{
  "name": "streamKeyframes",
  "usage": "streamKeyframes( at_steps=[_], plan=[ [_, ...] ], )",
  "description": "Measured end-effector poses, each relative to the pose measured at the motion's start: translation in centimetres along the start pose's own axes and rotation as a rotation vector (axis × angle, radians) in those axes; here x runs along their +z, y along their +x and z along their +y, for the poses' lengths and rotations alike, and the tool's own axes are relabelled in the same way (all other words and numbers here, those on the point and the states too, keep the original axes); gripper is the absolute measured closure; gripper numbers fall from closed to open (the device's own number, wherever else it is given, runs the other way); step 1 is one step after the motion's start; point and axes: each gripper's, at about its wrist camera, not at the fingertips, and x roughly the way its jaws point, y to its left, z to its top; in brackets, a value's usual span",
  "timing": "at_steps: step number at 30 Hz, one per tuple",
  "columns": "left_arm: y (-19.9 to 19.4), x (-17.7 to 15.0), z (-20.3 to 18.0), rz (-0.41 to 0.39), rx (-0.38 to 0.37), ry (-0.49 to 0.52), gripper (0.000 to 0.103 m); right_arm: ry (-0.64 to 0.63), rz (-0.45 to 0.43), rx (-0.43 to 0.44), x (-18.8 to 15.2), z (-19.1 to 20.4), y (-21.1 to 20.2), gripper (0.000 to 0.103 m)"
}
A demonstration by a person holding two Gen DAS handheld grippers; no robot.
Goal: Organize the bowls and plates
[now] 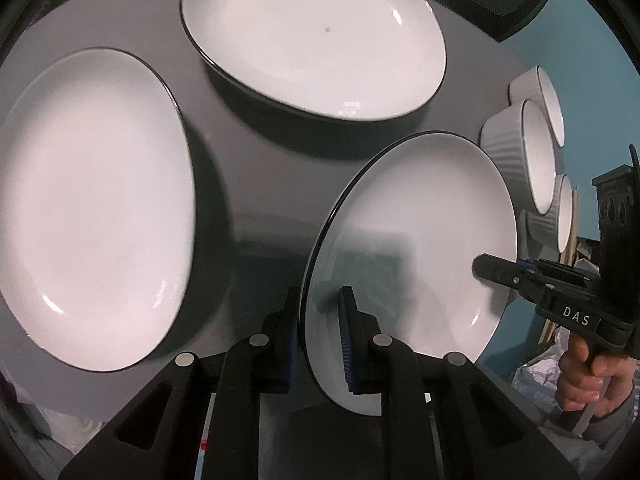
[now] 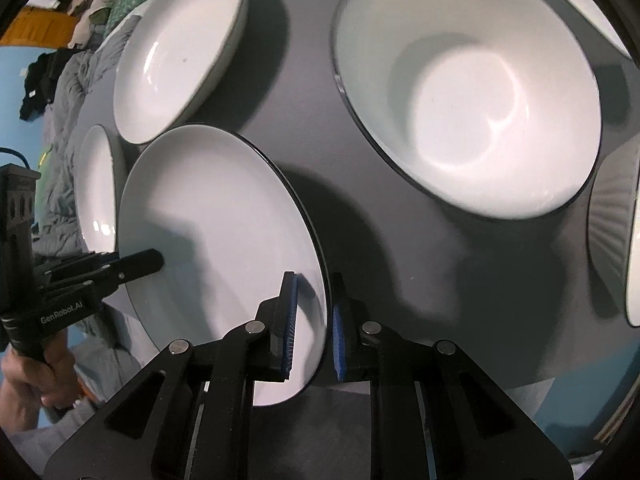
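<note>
A white plate with a dark rim (image 1: 420, 220) (image 2: 220, 208) hangs tilted above the dark grey table (image 1: 248, 184), casting a shadow on it. My left gripper (image 1: 320, 300) is shut on the plate's near rim, one blue pad on each face. On the opposite rim my right gripper (image 2: 314, 284) is shut in the same way. Each gripper shows in the other's view, the right gripper (image 1: 486, 268) at the plate's right edge and the left gripper (image 2: 154, 260) at its left edge.
Two more white plates (image 1: 92, 208) (image 1: 312, 36) lie on the table at the left and back. Ribbed white bowls (image 1: 520, 152) stand along the right edge. A large white bowl (image 2: 468, 96) sits beyond the held plate. A person's hand (image 1: 588, 376) grips the right handle.
</note>
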Motion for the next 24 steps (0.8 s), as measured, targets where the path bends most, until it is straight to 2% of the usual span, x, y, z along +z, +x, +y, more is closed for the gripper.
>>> streamKeyframes(
  at_steps=[12, 17, 24],
  plan=[
    [-5.2, 1.9, 2.4, -0.079, -0.014, -0.026, 0.086, -0.054, -0.039, 0.001, 3.6, 2.9, -2.7, 0.088],
    [-5.8, 3.8, 1.7, -0.108, 0.009, -0.014, 0.086, -0.087, -0.051, -0.014, 5.9, 4.0, -2.8, 0.088],
    [-7.2, 7.3, 3.0, -0.148, 0.046, -0.01, 0.085, -0.115, -0.069, -0.009, 9.6, 6.6, -2.2, 0.088]
  ],
)
